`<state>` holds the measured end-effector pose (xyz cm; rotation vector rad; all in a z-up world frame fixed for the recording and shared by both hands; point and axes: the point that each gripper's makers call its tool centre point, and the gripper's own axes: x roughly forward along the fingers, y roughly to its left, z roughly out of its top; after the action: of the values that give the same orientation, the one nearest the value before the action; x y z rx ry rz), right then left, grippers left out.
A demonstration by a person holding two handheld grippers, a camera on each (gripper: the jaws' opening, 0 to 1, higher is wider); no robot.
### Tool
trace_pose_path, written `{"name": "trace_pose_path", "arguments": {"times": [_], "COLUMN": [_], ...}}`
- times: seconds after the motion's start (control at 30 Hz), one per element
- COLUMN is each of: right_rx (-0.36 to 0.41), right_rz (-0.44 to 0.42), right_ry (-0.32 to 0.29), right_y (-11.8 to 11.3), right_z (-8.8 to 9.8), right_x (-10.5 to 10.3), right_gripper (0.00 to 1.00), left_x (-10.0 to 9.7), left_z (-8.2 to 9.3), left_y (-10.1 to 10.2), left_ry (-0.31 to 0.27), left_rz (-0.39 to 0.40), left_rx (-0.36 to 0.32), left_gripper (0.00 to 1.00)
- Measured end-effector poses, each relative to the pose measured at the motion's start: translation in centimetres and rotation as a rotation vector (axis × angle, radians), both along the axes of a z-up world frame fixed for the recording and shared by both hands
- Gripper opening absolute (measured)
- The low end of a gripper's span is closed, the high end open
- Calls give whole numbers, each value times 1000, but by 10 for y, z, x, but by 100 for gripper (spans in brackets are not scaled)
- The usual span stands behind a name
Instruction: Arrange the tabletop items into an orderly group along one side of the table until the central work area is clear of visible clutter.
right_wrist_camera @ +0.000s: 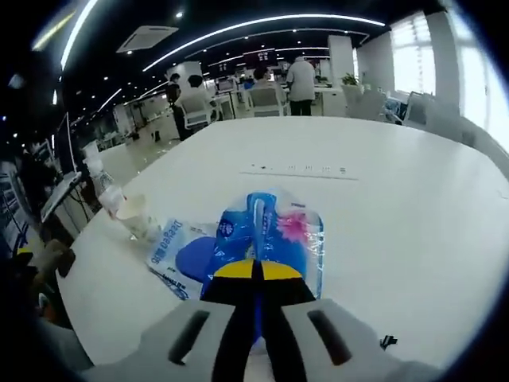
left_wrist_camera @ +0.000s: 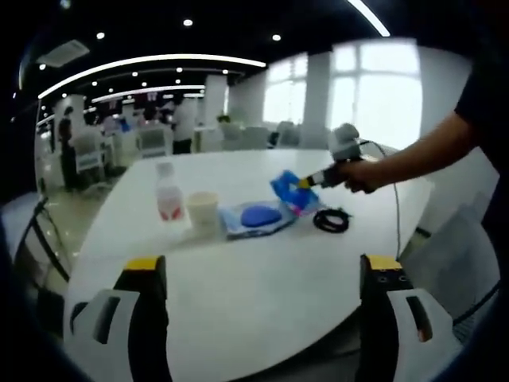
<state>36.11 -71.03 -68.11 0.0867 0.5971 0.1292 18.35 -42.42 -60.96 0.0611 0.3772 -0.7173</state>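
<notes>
Desk surface, white and broad with a rounded edge (left_wrist_camera: 262, 278), is seen in both views. In the left gripper view the left tongs (left_wrist_camera: 262, 274) are spread wide with bare desk between the yellow-tipped jaws, and the right tongs (left_wrist_camera: 296, 184) enter from the right, held by a person's hand (left_wrist_camera: 362, 173), lifting a blue crinkled plastic packet with pink print (left_wrist_camera: 285, 189) above the desk. A black coiled cable (left_wrist_camera: 331, 220) lying just beside the group is seen from this side.

In the right gripper view the same tongs (right_wrist_camera: 256, 274) are closed tight on the near edge of the packet (right_wrist_camera: 270, 235), whose long axis runs straight away from the jaws toward the far side of the desk (right_wrist_camera: 413, 207).

A flat clear plastic pouch with a blue oval inside (left_wrist_camera: 256, 216) lies left of the lifted packet; white lettering on the pouch (right_wrist_camera: 171, 251) is seen but cannot be read. A pale paper cup (left_wrist_camera: 202, 211) stands beside it, and a clear plastic bottle with a red label (left_wrist_camera: 168, 193) stands next to the cup.
</notes>
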Motion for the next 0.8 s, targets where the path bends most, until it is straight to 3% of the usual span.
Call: {"name": "trace_pose_path", "arguments": {"times": [0.47, 0.8], "right_rx": [92, 95], "right_rz": [-56, -75], "right_ry": [39, 78], "right_y": [20, 28], "right_z": [-21, -36], "right_x": [20, 25], "right_gripper": [0, 0], "left_x": [0, -1], "left_z": [-1, -2], "left_y": [0, 0], "left_ry": [7, 13], "left_rz": [0, -3], "left_rx": [11, 18], "left_gripper": [96, 96]}}
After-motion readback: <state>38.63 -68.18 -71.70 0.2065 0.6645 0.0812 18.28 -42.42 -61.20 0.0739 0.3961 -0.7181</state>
